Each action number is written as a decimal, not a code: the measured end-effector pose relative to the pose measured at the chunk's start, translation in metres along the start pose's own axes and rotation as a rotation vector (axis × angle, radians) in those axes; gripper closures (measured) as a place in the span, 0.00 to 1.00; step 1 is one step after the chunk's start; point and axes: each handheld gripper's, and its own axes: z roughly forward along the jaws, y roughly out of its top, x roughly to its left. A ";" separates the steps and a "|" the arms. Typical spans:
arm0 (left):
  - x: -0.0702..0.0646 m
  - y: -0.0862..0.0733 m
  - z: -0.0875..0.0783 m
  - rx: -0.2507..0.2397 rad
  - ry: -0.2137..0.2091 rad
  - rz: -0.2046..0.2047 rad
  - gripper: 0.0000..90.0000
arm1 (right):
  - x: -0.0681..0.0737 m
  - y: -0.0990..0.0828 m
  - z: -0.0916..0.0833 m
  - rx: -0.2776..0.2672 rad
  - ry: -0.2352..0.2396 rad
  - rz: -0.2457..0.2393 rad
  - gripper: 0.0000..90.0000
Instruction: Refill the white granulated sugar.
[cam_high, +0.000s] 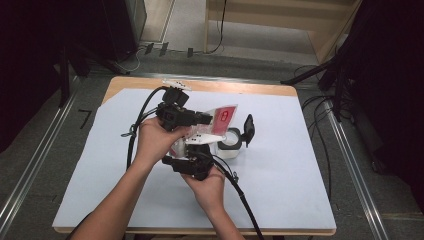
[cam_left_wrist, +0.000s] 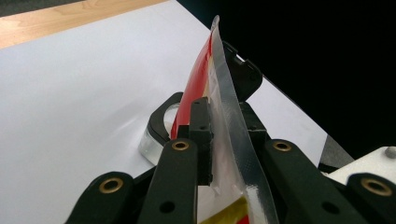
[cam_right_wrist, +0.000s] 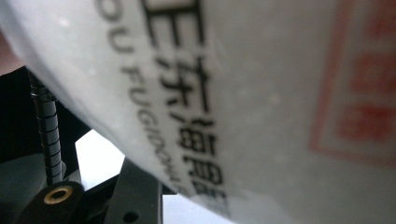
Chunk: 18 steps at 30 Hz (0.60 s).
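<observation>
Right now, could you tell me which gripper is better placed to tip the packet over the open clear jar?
Probably the left. The left gripper is clamped on the packet edge, whose far end already reaches over the clear jar. The right gripper sits lower, nearer the person, at the packet's other end.

Both forearms come in bare, no sleeves, each hand wrapped round a chunky black gripper: the left gripper (cam_high: 202, 118) sits above the right gripper (cam_high: 194, 150), and each one trails a thick black cable (cam_high: 242, 197) away from its body. Close in, the left one's jaws are matte black links pinned with brass-ringed rivets (cam_left_wrist: 180, 145) and dotted with small screw holes. The right one shows the same black links with one brass rivet (cam_right_wrist: 58, 194), and a ribbed black cable (cam_right_wrist: 46, 135) runs up beside it.
</observation>
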 end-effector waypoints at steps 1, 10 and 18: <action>0.000 0.000 0.000 -0.002 0.000 -0.002 0.90 | 0.000 0.000 0.000 0.001 0.001 0.000 0.67; 0.001 0.000 -0.001 0.006 0.001 0.002 0.90 | 0.000 0.000 0.000 0.007 0.000 -0.001 0.67; 0.001 0.000 0.000 0.001 0.002 -0.002 0.90 | -0.001 0.001 -0.002 0.023 0.003 -0.015 0.67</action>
